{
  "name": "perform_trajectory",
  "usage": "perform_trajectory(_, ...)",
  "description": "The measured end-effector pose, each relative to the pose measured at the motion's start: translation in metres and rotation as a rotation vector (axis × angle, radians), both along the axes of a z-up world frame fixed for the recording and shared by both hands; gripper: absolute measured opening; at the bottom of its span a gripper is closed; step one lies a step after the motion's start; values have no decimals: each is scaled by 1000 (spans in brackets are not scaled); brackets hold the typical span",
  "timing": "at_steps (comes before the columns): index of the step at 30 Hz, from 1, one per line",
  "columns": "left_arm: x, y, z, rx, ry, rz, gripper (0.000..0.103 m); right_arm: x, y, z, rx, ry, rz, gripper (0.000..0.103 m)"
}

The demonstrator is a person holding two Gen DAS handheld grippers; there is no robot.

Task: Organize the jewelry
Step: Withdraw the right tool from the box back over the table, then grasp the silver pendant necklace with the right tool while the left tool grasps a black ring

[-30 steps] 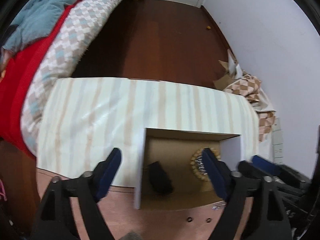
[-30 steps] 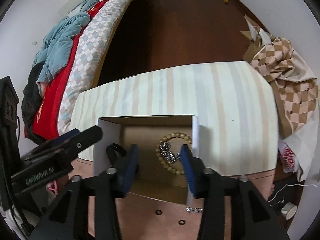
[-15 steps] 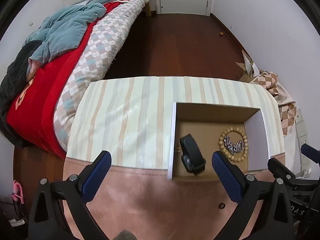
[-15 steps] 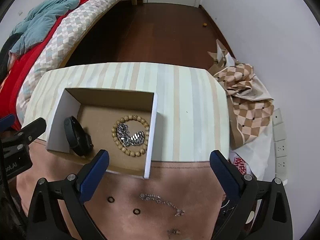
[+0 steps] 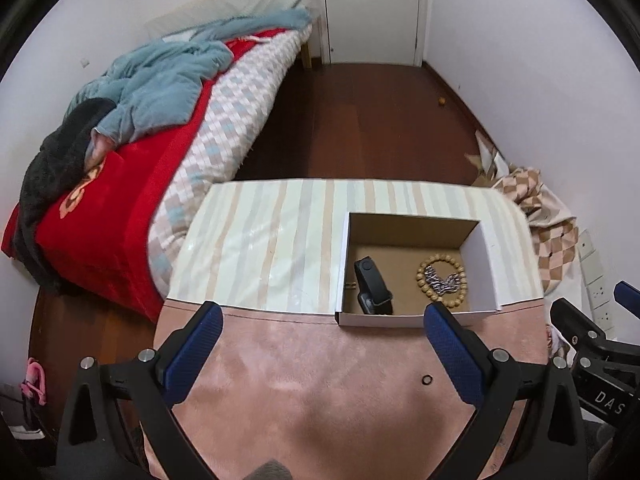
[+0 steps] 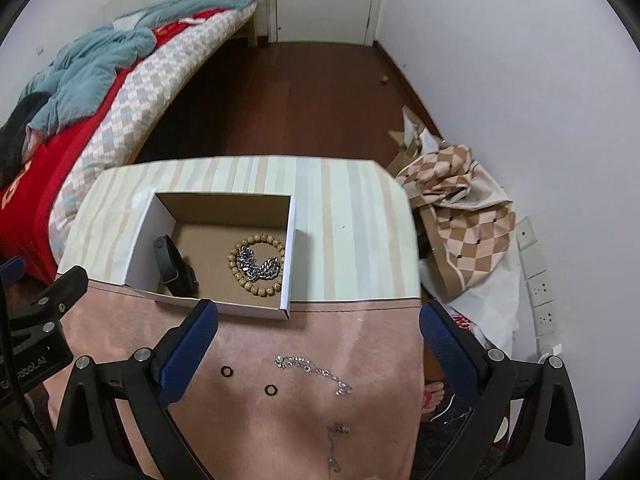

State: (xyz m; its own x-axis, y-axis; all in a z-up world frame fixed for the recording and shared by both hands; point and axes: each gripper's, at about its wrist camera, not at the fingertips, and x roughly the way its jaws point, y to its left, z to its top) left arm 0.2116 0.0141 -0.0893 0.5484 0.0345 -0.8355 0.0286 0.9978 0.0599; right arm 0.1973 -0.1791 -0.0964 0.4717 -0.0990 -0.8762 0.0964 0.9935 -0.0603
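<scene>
An open cardboard box (image 6: 140, 236) (image 5: 486, 264) sits on the table. In it lie a black wristband (image 6: 174, 268) (image 5: 372, 286), a wooden bead bracelet (image 6: 236, 276) (image 5: 422, 276) and a silver chain (image 6: 258, 266) (image 5: 440, 282) inside the bead ring. On the pink mat (image 6: 280, 432) (image 5: 312, 392) lie two black rings (image 6: 226, 371) (image 6: 271, 389), a thin silver bracelet (image 6: 316, 370) and a small pendant piece (image 6: 338, 428). One ring shows in the left wrist view (image 5: 427, 380). My left gripper (image 5: 320, 344) and right gripper (image 6: 318, 340) are both open wide and empty, above the mat, short of the box.
The table has a striped cloth (image 5: 272, 240) at the back. A bed with red and blue covers (image 5: 120, 152) stands at the left. Checked fabric and cardboard (image 6: 460, 216) lie on the floor at the right by the wall. Dark wood floor (image 5: 360, 120) runs to a door.
Both grippers have pulled back and up from the box and opened wide. The silver chain that was between the right fingers now lies in the box inside the bead bracelet.
</scene>
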Motion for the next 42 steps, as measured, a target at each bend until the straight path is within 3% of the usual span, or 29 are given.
perform_trajectory(17,-73,1,80,-32,-153,-9,103,-86,6,106,-23,-220,-2,102)
perform_trajectory(27,-95,6,86,-49,-162,29,103,-117,6,127,22,-261,-5,102)
perform_trajectory(30,-97,8,68,-41,-144,52,103,-121,-5,114,66,-233,-20,102)
perform_trajectory(33,-97,8,36,-27,-93,64,103,-124,-18,81,91,-173,-46,102)
perform_trajectory(39,-101,4,-47,34,77,71,103,-136,-51,-28,193,37,-128,100)
perform_trajectory(42,-101,2,-82,68,149,70,103,-141,-65,-76,261,105,-160,86)
